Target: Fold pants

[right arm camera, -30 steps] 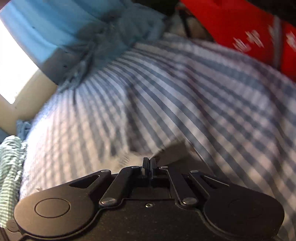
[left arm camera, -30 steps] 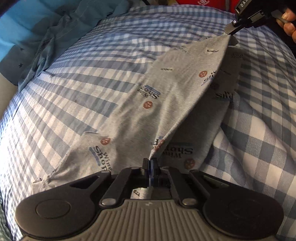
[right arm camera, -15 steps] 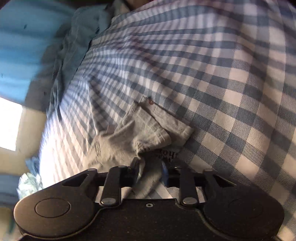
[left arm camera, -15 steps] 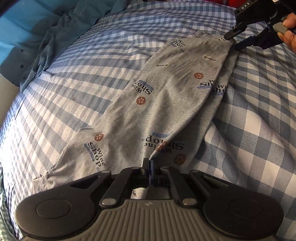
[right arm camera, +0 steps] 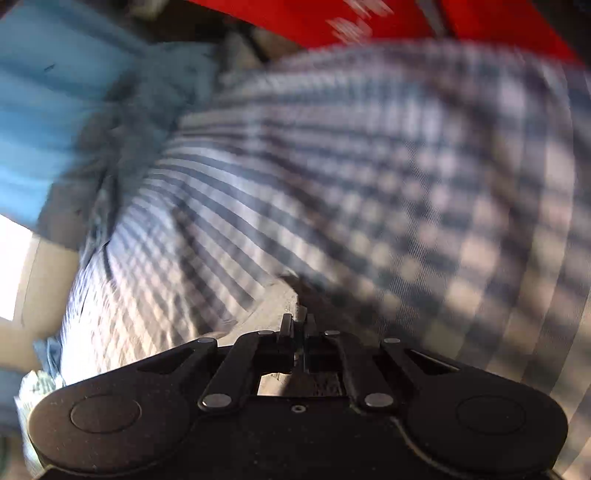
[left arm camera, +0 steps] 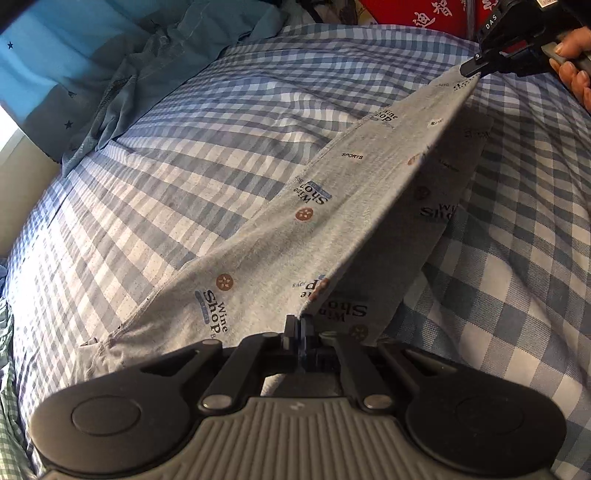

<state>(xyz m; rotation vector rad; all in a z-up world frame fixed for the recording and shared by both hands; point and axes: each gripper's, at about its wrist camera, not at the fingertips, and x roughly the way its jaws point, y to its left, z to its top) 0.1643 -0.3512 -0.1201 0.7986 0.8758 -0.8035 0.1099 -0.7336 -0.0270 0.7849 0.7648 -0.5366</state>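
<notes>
Hidden or unclear: the right wrist view is smeared by blur; only a pale strip of grey cloth shows ahead of the jaws, and the checks of the bed sheet [right arm camera: 369,177] run together. The underside of the lifted fold lies in shadow. The hand behind the right gripper is cut off at the frame edge.
Writing: the pants [left arm camera: 332,221] carry repeated prints reading "Wine Shop" and "SPORTS", with small brown round badges between them. White letters "DAS" show on the right gripper's body. A red item [left arm camera: 424,11] beyond the bed bears white characters, too cropped to read.
Long axis: the pants run from just ahead of the left jaws diagonally up and away to the right jaws, the top fold pulled into one straight, taut ridge between the two.
Where the pants are: on the blue-and-white checked bed sheet [left arm camera: 184,147]; the left-hand edge rests on it, the ridge is raised off it, and a second layer hangs down beneath on the far side.
Left gripper [left arm camera: 297,325]: jaws pressed together, pinching the near end of the ridge.
Right gripper [left arm camera: 471,68]: jaws closed on the far corner of the pants; its own view [right arm camera: 297,323] shows them together with cloth between.
Beyond the jaws, left: a rumpled blue garment [left arm camera: 140,74] at the bed's far edge.
</notes>
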